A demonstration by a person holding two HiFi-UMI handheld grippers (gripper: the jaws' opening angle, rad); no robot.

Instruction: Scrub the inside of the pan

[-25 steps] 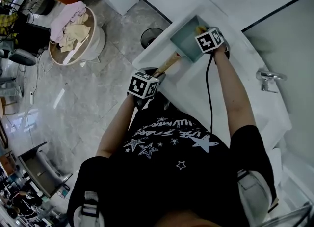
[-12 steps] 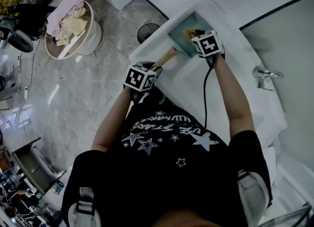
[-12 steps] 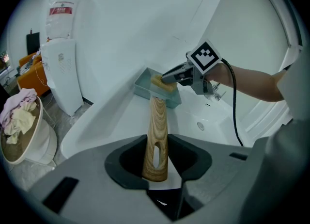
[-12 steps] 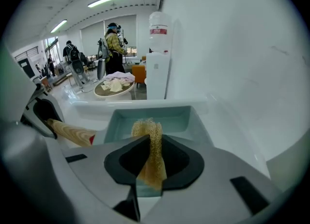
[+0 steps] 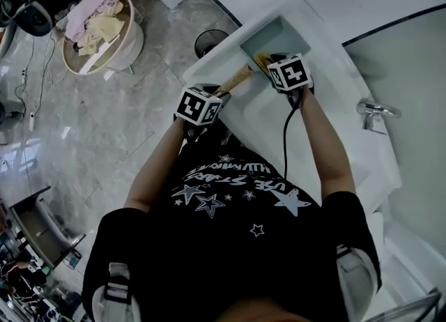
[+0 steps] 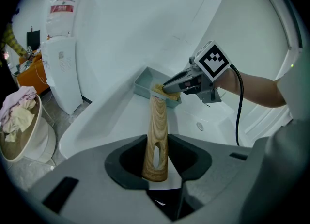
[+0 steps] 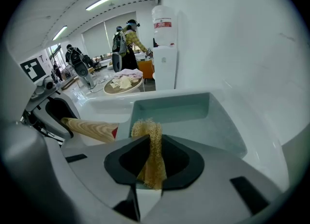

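Observation:
A square teal pan (image 5: 277, 37) with a wooden handle (image 5: 235, 79) rests on the white basin's rim. My left gripper (image 5: 217, 95) is shut on the handle's end (image 6: 156, 140), which stands up between its jaws. My right gripper (image 5: 270, 63) is shut on a yellow fibrous scrubber (image 7: 152, 152). The scrubber's tip is at the pan's near edge (image 7: 145, 103), by the handle's root (image 7: 92, 128). In the left gripper view, the right gripper (image 6: 170, 86) presses the scrubber (image 6: 163, 92) at the pan (image 6: 144, 83). The contact spot itself is hidden.
The white basin (image 5: 273, 124) runs to the right, with a chrome tap (image 5: 373, 112) at its far side. On the floor to the left are a round basket of cloths (image 5: 97, 24) and a black bin (image 5: 211, 40). A water dispenser (image 6: 62, 58) stands against the wall. People (image 7: 127, 43) stand far off.
My right gripper has drawn the scrubber back across the pan, from its right side toward the handle side. The left gripper keeps its hold on the handle.

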